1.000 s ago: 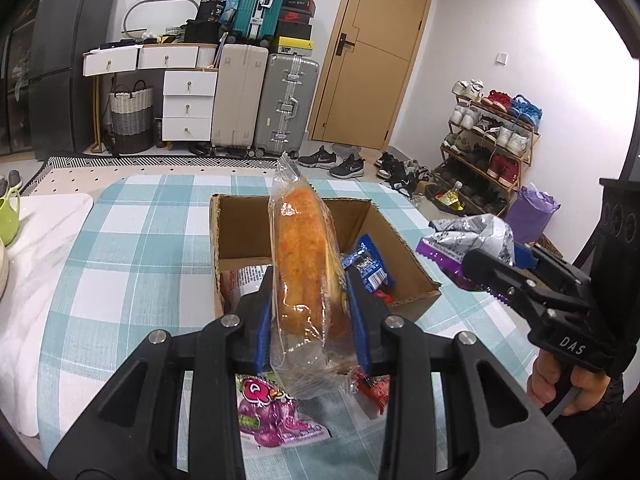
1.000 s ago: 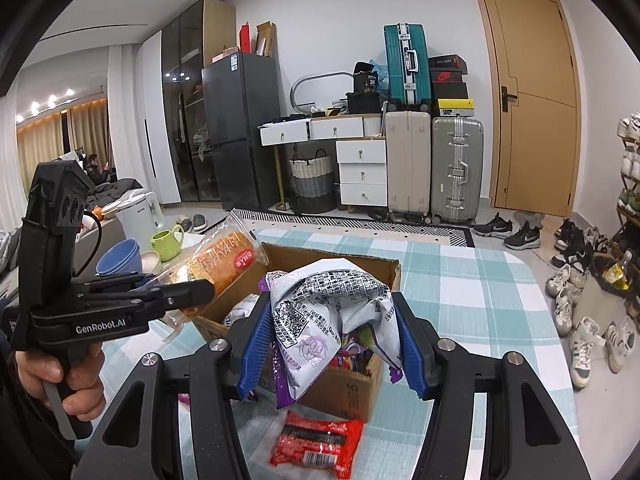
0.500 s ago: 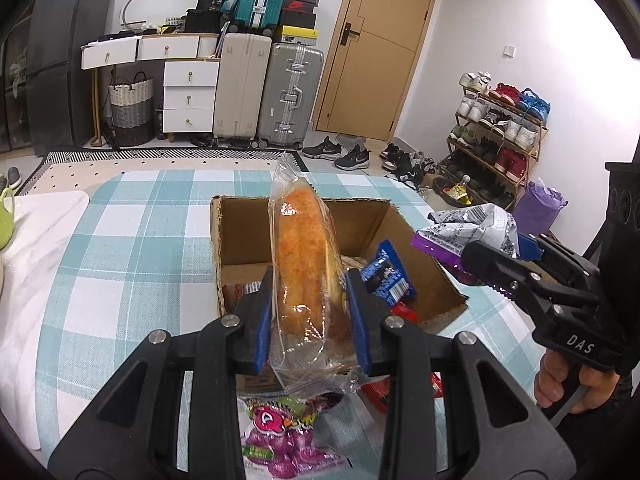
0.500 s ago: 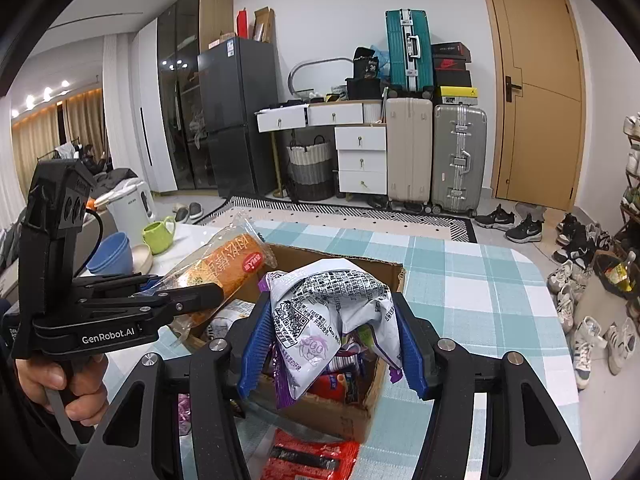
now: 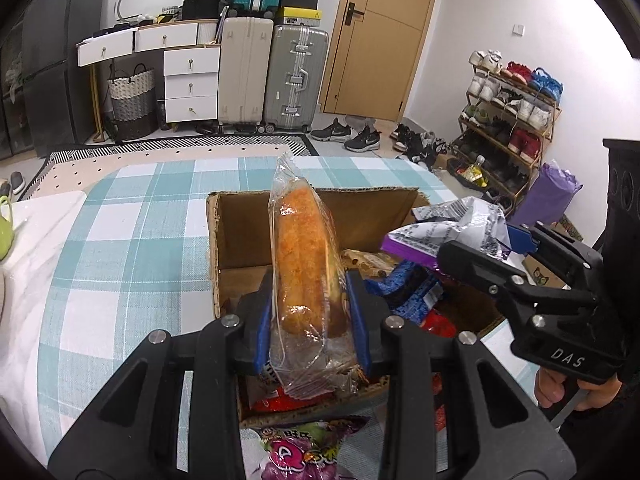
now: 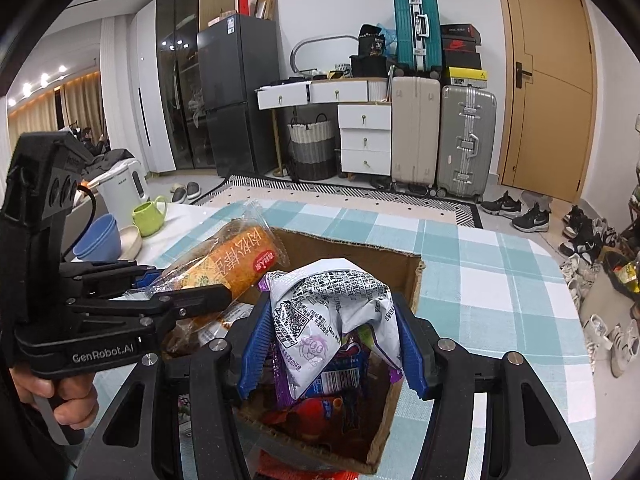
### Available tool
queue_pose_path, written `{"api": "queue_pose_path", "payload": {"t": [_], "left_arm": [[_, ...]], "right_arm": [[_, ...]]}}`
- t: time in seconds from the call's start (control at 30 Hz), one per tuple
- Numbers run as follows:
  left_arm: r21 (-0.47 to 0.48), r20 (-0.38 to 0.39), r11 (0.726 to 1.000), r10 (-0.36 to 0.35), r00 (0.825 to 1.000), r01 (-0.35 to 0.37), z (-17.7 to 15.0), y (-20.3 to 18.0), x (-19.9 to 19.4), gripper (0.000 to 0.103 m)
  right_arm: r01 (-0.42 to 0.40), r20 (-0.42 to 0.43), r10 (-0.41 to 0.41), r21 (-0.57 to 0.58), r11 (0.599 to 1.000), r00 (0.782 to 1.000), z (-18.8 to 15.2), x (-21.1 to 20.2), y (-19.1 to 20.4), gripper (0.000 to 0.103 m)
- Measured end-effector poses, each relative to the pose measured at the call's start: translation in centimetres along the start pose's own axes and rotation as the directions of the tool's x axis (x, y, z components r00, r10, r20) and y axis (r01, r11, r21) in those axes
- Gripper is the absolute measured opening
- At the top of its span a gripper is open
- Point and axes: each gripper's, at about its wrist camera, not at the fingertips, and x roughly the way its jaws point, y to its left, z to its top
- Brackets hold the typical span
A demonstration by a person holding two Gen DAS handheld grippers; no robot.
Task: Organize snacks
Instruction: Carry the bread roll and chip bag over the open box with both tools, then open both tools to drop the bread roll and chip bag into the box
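Observation:
My left gripper (image 5: 310, 312) is shut on a clear-wrapped orange bread roll (image 5: 304, 264), held upright over the near part of an open cardboard box (image 5: 240, 220). My right gripper (image 6: 328, 336) is shut on a crumpled white and purple snack bag (image 6: 332, 312), above the same box (image 6: 404, 256). In the right wrist view the left gripper (image 6: 180, 296) with the bread roll (image 6: 232, 264) hangs over the box's left side. The box holds several packets, blue (image 5: 412, 292) and red (image 6: 316, 408) among them. A purple candy bag (image 5: 304, 452) lies on the table before the box.
The box stands on a teal checked tablecloth (image 5: 132, 248). A white cloth (image 5: 24, 248), a green mug (image 6: 150, 216), blue bowls (image 6: 98, 238) and a kettle (image 6: 124, 188) sit at the left. A red packet (image 6: 280, 468) lies by the box's near edge. Suitcases, drawers and a shoe rack (image 5: 512, 120) stand beyond.
Both grippers have moved forward and down over the box with their snacks still held. The box now looms larger, and the purple candy bag has slid toward the frame's bottom.

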Motion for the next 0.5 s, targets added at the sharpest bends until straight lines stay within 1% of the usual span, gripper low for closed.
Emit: {"api": "queue_pose_path", "payload": {"t": [0.17, 0.4, 0.43, 0.5], "left_arm": [[0.030, -0.024, 1.000, 0.007, 1.000, -0.006, 0.1, -0.1, 1.9, 0.029], [0.054, -0.048, 0.998, 0.014, 0.999, -0.011, 0.5, -0.4, 3.7, 0.029], [0.055, -0.052, 0.998, 0.017, 0.998, -0.014, 0.5, -0.3, 3.9, 0.029], [0.048, -0.055, 0.999, 0.016, 0.998, -0.013, 0.5, -0.1, 4.2, 0.030]], "right_arm": [[0.007, -0.021, -0.007, -0.012, 1.000, 1.000, -0.2, 1.8, -0.3, 0.058], [0.012, -0.032, -0.013, -0.026, 1.000, 0.999, -0.2, 3.0, -0.2, 0.058], [0.011, -0.027, -0.012, -0.028, 1.000, 1.000, -0.1, 2.8, -0.2, 0.059], [-0.004, 0.015, 0.004, -0.043, 0.999, 1.000, -0.1, 1.8, 0.1, 0.064]]}}
